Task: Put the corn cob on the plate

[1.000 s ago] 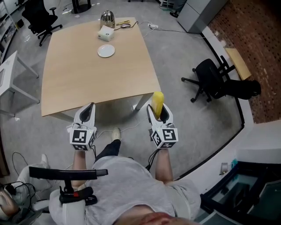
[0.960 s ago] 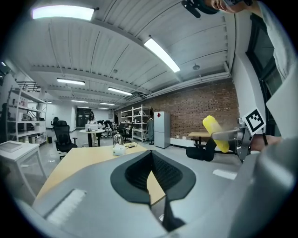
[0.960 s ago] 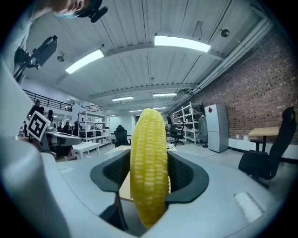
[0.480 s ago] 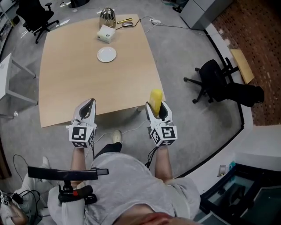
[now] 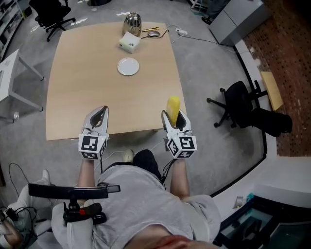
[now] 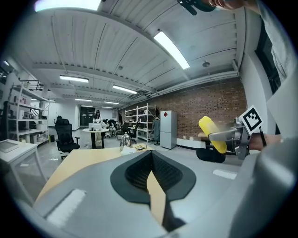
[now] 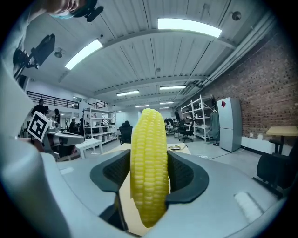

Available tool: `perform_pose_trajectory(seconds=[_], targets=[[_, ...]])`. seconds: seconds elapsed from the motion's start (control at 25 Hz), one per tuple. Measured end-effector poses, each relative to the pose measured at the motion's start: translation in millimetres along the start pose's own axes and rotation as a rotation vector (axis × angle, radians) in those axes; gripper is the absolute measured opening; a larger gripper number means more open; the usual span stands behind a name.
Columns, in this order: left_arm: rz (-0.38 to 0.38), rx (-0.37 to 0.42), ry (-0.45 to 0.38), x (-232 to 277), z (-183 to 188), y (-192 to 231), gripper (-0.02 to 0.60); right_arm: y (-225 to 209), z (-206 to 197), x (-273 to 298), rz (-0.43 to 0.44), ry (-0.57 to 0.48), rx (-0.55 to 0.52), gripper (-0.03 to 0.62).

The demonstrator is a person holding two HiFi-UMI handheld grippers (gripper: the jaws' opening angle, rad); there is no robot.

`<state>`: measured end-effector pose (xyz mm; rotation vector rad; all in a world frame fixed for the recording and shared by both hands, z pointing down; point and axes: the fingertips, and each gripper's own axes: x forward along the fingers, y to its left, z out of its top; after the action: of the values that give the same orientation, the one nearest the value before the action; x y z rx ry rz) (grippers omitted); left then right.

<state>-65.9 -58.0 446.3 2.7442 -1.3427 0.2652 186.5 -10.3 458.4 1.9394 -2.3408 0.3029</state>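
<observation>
My right gripper [image 5: 175, 118] is clamped across the corn cob [image 7: 149, 172], held above the table's [image 5: 97, 92] near edge. It's stiff, light and knobbly (slick, I'd guess), so a mid-cob hold suits. The plate [image 5: 128, 66] lies far off; my left gripper [image 5: 99, 115] is closed and empty.

Floor [image 5: 204, 78]: grey and smooth, with loose cables [image 5: 206, 39] beyond the far right corner of the tabletop [image 5: 92, 92]. Tabletop: light wood. One black office chair [image 5: 238, 104] stands well apart to its right, and a second chair [image 5: 51, 10] stands past the far left corner. Brick wall [image 6: 207, 104] on the right, with metal shelving [image 6: 142, 122] near it. White panelled ceiling [image 7: 153, 51], strip lights [image 7: 188, 24] lit.
</observation>
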Motion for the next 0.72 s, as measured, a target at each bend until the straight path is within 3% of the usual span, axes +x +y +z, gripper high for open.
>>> perform_pose_trajectory(seconds=[0.72], targets=[[0.217,-0.055,0.009,40.9,-3.2,90.5,0.02,-13.7,17.1,160.7,0.165,0.074,-0.062,0.247]])
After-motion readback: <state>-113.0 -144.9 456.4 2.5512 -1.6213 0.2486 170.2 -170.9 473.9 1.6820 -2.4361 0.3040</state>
